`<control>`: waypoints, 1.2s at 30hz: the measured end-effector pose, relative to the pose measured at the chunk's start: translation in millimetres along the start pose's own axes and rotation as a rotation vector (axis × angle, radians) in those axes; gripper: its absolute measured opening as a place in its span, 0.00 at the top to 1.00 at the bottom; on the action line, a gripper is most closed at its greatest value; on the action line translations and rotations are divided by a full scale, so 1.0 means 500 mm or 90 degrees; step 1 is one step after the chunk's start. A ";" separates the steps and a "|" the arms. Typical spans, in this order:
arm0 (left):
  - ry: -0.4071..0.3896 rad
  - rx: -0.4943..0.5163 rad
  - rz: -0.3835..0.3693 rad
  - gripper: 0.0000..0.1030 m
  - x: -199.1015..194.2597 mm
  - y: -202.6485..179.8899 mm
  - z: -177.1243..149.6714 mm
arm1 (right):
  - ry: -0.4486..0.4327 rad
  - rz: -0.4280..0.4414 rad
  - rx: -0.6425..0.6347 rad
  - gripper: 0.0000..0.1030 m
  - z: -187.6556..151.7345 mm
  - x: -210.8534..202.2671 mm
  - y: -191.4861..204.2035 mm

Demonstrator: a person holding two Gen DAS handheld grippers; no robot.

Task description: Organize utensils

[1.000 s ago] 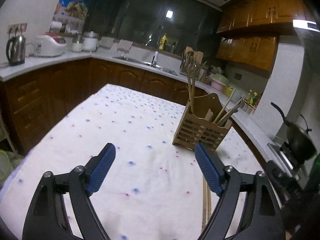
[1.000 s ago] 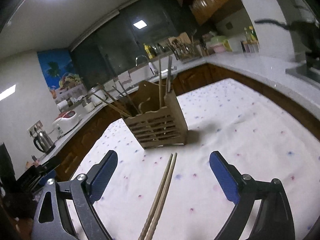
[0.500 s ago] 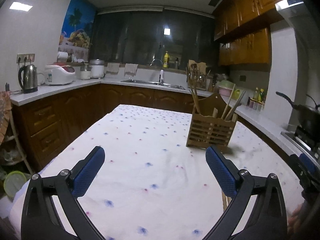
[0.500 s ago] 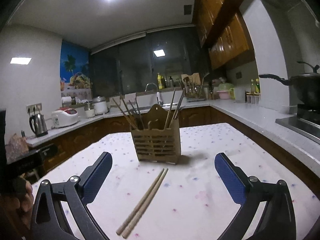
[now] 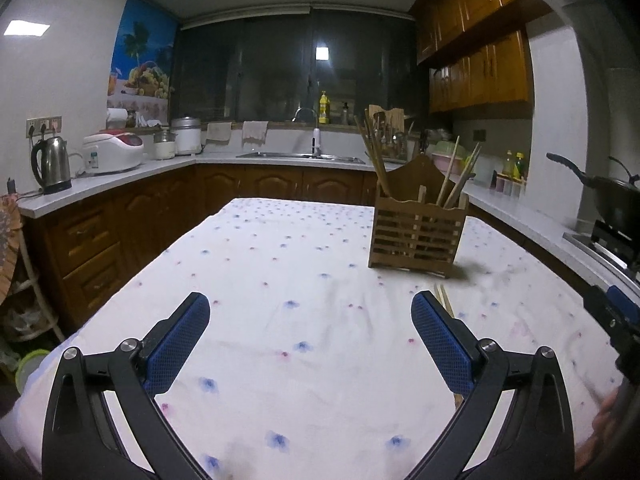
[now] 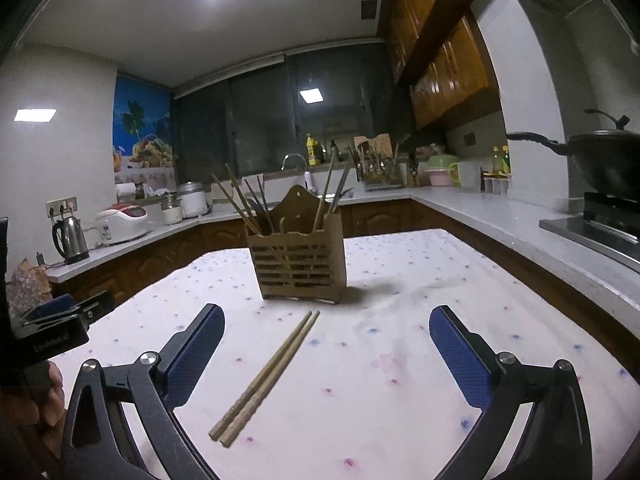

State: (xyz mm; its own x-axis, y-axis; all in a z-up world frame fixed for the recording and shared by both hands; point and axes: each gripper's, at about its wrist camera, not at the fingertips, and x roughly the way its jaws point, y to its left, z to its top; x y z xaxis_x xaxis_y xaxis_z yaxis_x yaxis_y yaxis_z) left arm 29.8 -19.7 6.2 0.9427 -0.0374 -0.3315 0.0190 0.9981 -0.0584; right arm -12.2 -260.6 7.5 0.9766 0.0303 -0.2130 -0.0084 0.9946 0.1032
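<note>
Chopsticks (image 6: 267,374) flat on the cloth-covered bench (image 6: 400,340), a pair side by side and touching, in front of the slatted wooden holder (image 6: 298,266) and apart from it. Framed between the blue pads (image 6: 196,356) of the right tool (image 6: 326,354), spread wide, gripping nothing. Left tool (image 5: 310,346) equally wide open and empty, hovering over bare cloth. More chopsticks (image 5: 454,178) leaning upright inside the holder.

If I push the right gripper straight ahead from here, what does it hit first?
Probably the pair of chopsticks lying on the tablecloth between its open fingers, then the wooden holder behind; height above the cloth is unclear.
</note>
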 end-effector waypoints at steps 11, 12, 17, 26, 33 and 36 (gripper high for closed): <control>-0.018 0.017 0.010 0.00 -0.018 -0.011 -0.012 | -0.022 -0.003 -0.007 0.00 -0.006 -0.025 -0.003; -0.022 0.018 0.013 0.00 -0.020 -0.013 -0.013 | -0.025 -0.003 -0.008 0.00 -0.008 -0.028 -0.003; -0.031 0.028 0.019 0.00 -0.026 -0.019 -0.020 | -0.039 -0.002 -0.011 0.00 -0.012 -0.040 -0.005; -0.026 0.038 0.020 0.00 -0.023 -0.026 -0.025 | -0.035 -0.002 -0.009 0.00 -0.017 -0.046 -0.009; -0.022 0.033 0.019 0.00 -0.021 -0.023 -0.027 | -0.036 -0.003 -0.011 0.00 -0.017 -0.048 -0.009; -0.019 0.035 0.021 0.00 -0.019 -0.024 -0.028 | -0.038 -0.004 -0.013 0.00 -0.017 -0.047 -0.010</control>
State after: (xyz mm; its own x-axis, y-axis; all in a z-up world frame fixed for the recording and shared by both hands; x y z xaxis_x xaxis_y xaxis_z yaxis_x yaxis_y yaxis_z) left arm 15.9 -32.0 -3.2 0.9528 -0.0041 -0.3037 0.0056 1.0000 0.0039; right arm -36.7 -265.3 3.9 0.9877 0.0182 -0.1552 -0.0055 0.9966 0.0817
